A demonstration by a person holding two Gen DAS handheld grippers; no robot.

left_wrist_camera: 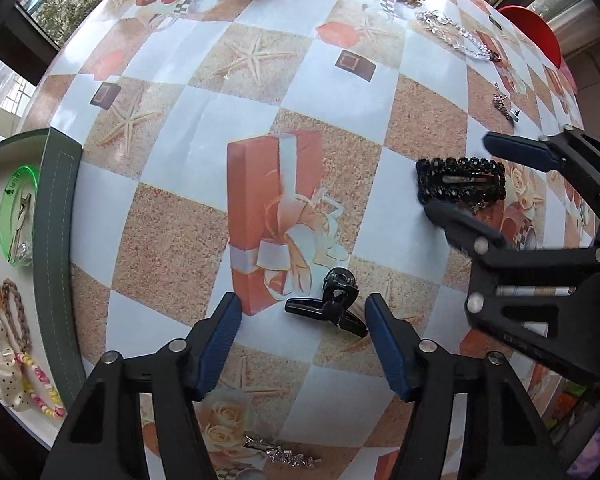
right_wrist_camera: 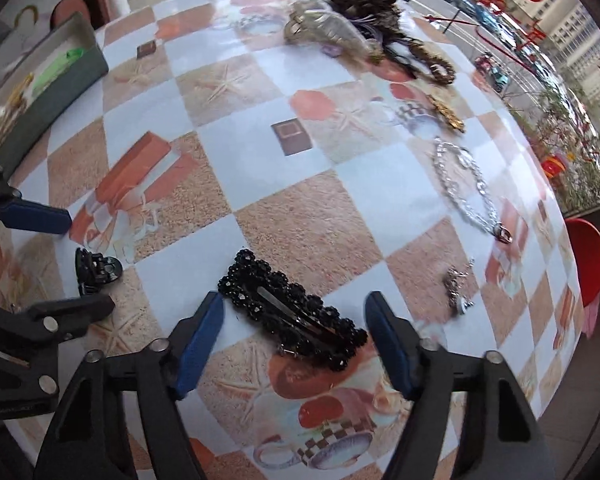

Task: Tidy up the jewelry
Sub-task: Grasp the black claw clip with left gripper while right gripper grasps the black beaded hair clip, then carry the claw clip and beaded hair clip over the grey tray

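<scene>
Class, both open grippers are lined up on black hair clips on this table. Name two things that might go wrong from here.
1. The right gripper straddles the flat beaded snap clip lying flush on the tablecloth; fingers may slide over it.
2. The left gripper frames the small claw clip; its uneven shape might twist or pop out.

Black beaded snap clip (right_wrist_camera: pixel 296 316), small black claw clip (left_wrist_camera: pixel 332 300), both flat on tablecloth (left_wrist_camera: pixel 340 92)

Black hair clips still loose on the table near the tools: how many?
2. A small black claw clip lies between the left tool's fingers; a beaded black snap clip lies between the right tool's fingers. The far pile may hide more.
</scene>
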